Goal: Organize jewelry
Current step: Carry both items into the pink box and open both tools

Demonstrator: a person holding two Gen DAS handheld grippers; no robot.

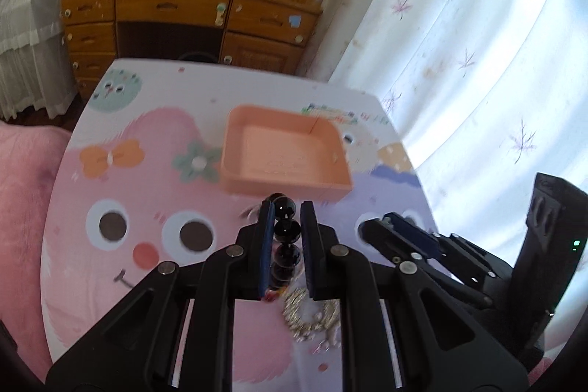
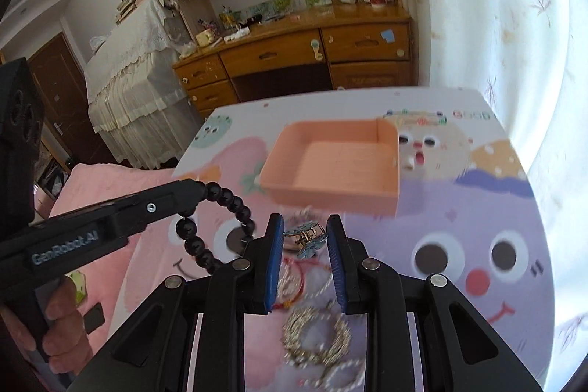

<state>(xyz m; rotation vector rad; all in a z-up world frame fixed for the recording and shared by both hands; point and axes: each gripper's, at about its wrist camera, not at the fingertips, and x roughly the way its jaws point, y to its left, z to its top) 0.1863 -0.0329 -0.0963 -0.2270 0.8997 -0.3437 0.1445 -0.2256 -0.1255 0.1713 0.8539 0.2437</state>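
1. The left tool [image 1: 286, 212] is clenched on a black bead bracelet [image 1: 286, 230]; the beads run in a line between its blue pads, and in the right wrist view the rest of the loop [image 2: 220, 204] hangs free below its tip, off the table.
2. The right tool [image 2: 305, 234] grasps a small hair clip with pale blue flowers and a gold frame [image 2: 305, 237], pinched between its blue pads and lifted above the jewelry heap.
3. A person's hand [image 2: 62, 311] grips the handle of the left tool at 8 o'clock in the right wrist view.
4. The peach tray [image 1: 235, 164] sits on the cartoon-printed table [image 1: 110, 171], at 12 o'clock from both tools; nothing is visible inside it.
5. Under the tools, toward 6 o'clock, lies the remaining jewelry: a sparkly gold-and-silver bangle [image 2: 316, 337], a red cord bracelet [image 2: 294, 285] just beyond it, and pearl-like strands [image 2: 341, 373] at the lower edge, blurred.
6. The same bangle [image 1: 312, 311] shows in the left wrist view at 5 o'clock from the left tool's tip.
7. The right tool's body [image 1: 404, 237] appears at 3 o'clock in the left wrist view, just beside the left one.
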